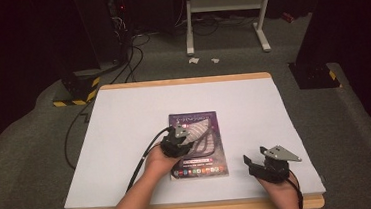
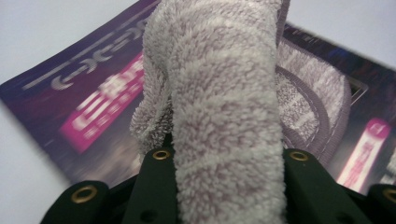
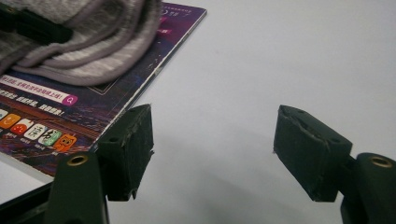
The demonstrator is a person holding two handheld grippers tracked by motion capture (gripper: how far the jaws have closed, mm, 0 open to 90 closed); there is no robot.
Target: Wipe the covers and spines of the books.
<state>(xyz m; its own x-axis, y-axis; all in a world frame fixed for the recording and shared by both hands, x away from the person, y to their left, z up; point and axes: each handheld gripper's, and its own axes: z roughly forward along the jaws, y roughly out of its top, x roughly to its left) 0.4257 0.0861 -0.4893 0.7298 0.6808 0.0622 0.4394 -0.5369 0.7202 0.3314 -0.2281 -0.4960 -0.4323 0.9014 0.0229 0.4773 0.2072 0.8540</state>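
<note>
The tongs [image 2: 229, 186] pinch a fold of fuzzy striped towel [image 2: 224, 107] above a purple magazine [image 2: 88, 112].

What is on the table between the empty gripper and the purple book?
Nothing. In the right gripper view, bare white table runs from the open right gripper to the edge of the book, which carries the towel.

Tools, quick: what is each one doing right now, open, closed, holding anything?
Left tool: closed on the striped towel, over the magazine.
Right tool: open, holding nothing, above the white table.
</note>
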